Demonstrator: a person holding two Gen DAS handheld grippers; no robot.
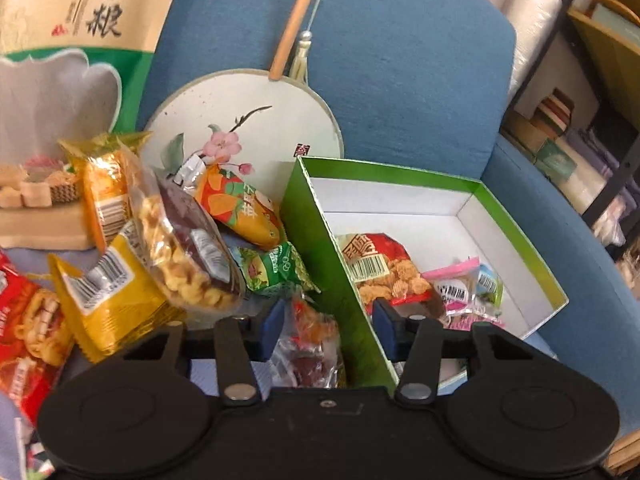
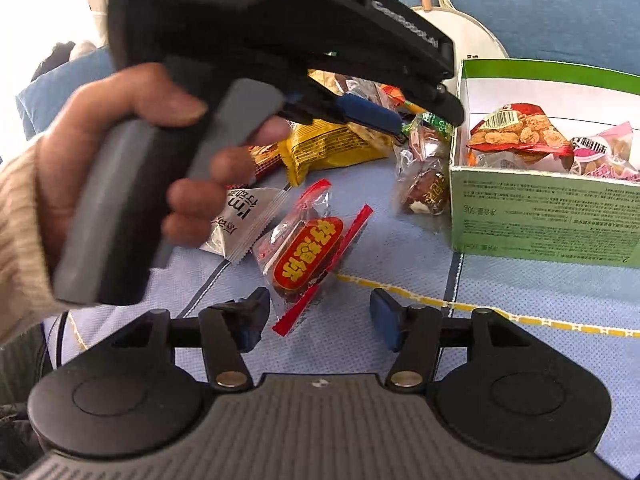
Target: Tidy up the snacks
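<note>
Since my left gripper (image 1: 328, 330) gapes empty astride the box wall (image 1: 340, 280), closing could pinch cardboard, not the packet (image 1: 308, 344) between its fingers

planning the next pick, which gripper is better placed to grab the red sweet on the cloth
Right. The right gripper is open with the red sweet just ahead between its fingers. The left gripper straddles the green box wall.
</note>
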